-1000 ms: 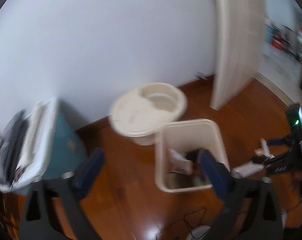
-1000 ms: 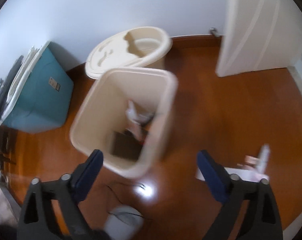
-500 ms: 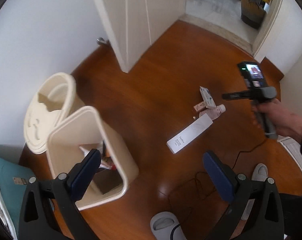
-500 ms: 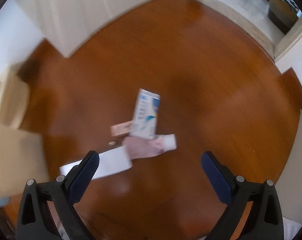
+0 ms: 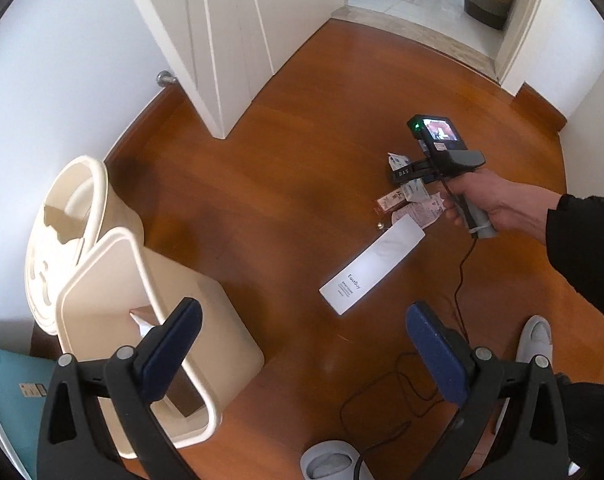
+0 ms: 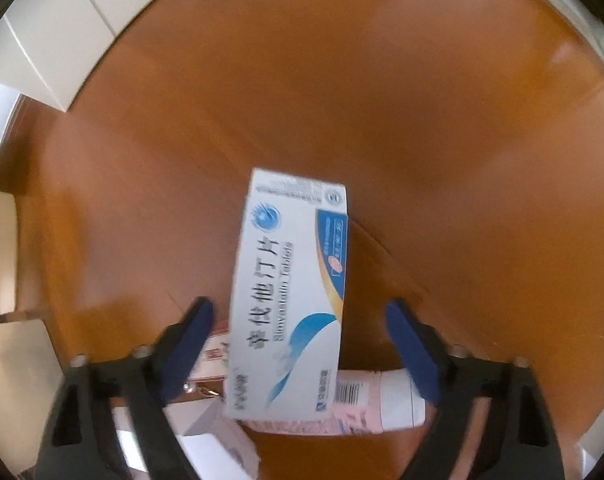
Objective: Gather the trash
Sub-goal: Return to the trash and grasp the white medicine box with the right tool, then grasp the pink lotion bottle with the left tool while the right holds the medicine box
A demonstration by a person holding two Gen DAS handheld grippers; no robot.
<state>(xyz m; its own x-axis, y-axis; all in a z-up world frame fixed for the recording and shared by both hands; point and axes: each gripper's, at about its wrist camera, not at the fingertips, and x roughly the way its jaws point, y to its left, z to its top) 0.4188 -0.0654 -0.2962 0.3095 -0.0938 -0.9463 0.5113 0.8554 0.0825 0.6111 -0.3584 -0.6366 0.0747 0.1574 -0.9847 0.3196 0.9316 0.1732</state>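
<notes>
Trash: the pill box [image 6: 290,292] lies on the floor between the right gripper [image 6: 298,312]'s half-closed jaws, just closing, pads not touching, long axis running away from them.

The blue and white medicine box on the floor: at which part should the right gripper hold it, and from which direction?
Probably from straight above, across its two long sides. The medicine box lies flat on the floor, partly over a pink tube, and the right gripper, jaws just closing, already straddles its narrow width without touching it.
</notes>
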